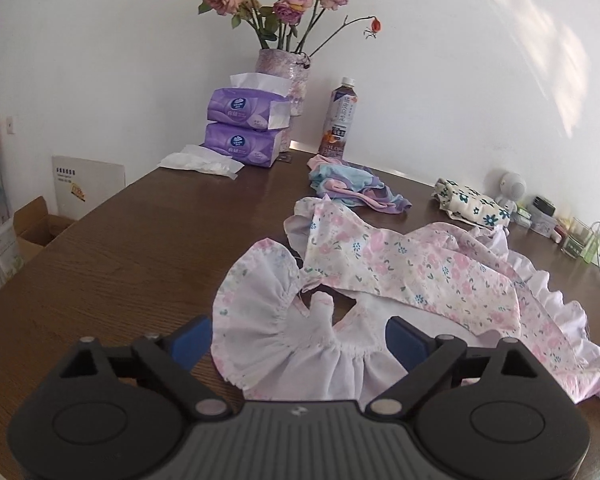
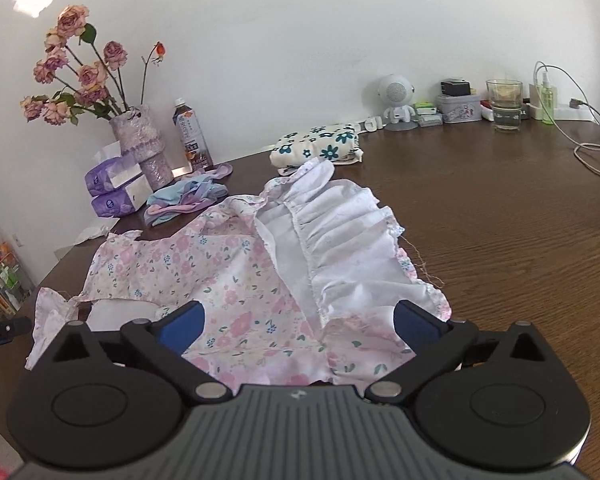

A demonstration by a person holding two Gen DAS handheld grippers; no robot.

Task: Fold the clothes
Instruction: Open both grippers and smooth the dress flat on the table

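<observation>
Both tongs gape wide and hold nothing: the left gripper (image 1: 299,334) straddles a ruffled sleeve, the right gripper (image 2: 299,322) the hem of a pink floral dress (image 2: 236,272) lying rumpled mid-table (image 2: 520,240). Thin layers could bunch or slip if pinched unevenly. Farther back lie a pastel garment (image 1: 356,188) and a folded floral cloth (image 2: 320,148).

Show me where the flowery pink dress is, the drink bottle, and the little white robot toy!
flowery pink dress (image 2: 236,276): right wrist view, on the printed front panel.
drink bottle (image 1: 339,120): left wrist view, on its label.
little white robot toy (image 2: 396,90): right wrist view, on its round head.
</observation>
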